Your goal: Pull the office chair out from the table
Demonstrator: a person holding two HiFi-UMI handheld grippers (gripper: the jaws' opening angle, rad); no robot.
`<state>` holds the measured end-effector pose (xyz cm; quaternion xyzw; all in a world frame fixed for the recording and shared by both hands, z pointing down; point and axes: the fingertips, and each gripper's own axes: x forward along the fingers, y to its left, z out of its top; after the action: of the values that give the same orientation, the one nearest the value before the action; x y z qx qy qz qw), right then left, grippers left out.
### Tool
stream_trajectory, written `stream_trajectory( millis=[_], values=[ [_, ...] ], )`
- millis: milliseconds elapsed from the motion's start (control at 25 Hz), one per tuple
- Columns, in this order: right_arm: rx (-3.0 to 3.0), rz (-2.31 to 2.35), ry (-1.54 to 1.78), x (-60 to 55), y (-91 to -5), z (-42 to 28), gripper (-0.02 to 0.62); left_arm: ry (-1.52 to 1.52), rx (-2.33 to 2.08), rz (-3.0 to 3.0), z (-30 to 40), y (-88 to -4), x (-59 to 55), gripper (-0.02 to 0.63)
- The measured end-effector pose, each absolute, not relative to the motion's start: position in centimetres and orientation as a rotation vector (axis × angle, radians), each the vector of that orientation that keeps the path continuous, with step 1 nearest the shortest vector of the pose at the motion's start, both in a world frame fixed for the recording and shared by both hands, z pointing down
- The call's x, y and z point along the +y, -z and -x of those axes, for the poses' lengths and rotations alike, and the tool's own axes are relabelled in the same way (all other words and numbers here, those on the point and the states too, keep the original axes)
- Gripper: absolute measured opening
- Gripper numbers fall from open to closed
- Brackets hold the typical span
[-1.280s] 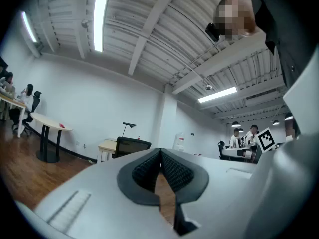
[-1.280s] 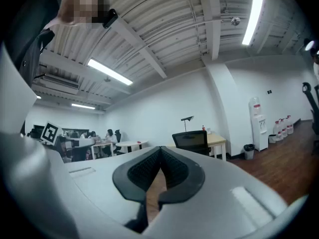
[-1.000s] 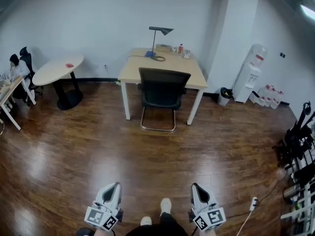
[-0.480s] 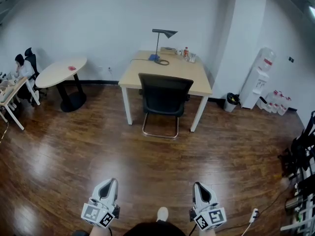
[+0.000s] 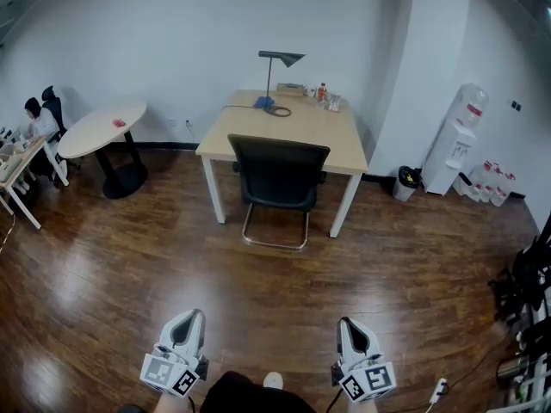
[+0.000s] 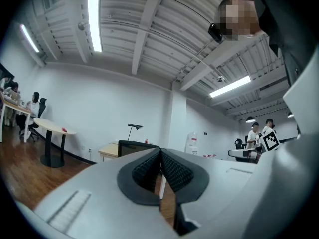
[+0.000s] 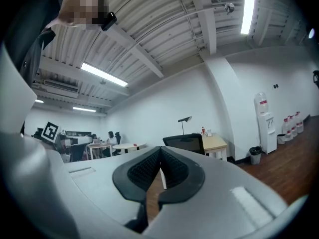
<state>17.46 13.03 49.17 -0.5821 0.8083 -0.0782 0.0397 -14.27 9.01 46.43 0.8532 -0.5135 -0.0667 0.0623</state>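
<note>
While I stand well back on the wood floor [image 5: 258, 291], far left: one seated person [image 5: 39, 120] at the room's edge.
Round bench [image 5: 102, 127]: one, on a single dark foot, near the wall, with one small red thing [image 5: 119, 123] on top.
Left claw [image 5: 193, 318]: jaws pressed together, nothing between them.
Open room: bare floor from my claws to the chair, and on both sides of the bench.
Bench [image 5: 297, 132]: one, back edge against the wall, carrying one lamp [image 5: 274, 80].
Office chair [image 5: 278, 175]: one, black, tucked in at the bench's near edge between the two front legs, back toward me.
Right claw [image 5: 345, 325]: jaws together, empty.
Right wall: one water dispenser [image 5: 461, 136], one dark bin [image 5: 405, 181] just beside it.
Right edge: dark gear [image 5: 521, 286] crowds the floor.
</note>
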Motion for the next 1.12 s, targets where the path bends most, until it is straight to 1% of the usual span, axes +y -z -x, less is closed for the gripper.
stream_trajectory(
  millis=[200,520,920,1120],
  values=[
    [2.465,1.785,0.295,11.6,-50.4,-19.5,0.014,0.144,-1.539,-2.553,12.5,-48.0,8.3,0.003],
    [2.508,1.738,0.352,8.0,-52.4,-18.5,0.012,0.088,-1.560,-2.525,13.0,-49.4,5.4,0.003],
    [2.452,1.835,0.299,1.6,-51.5,-19.5,0.014,0.142,-1.519,-2.595,12.6,-48.0,-3.3,0.002],
    [2.440,1.844,0.254,-2.9,-50.0,-18.6,0.014,0.171,-1.502,-2.615,13.2,-47.1,-8.1,0.002]
  ],
)
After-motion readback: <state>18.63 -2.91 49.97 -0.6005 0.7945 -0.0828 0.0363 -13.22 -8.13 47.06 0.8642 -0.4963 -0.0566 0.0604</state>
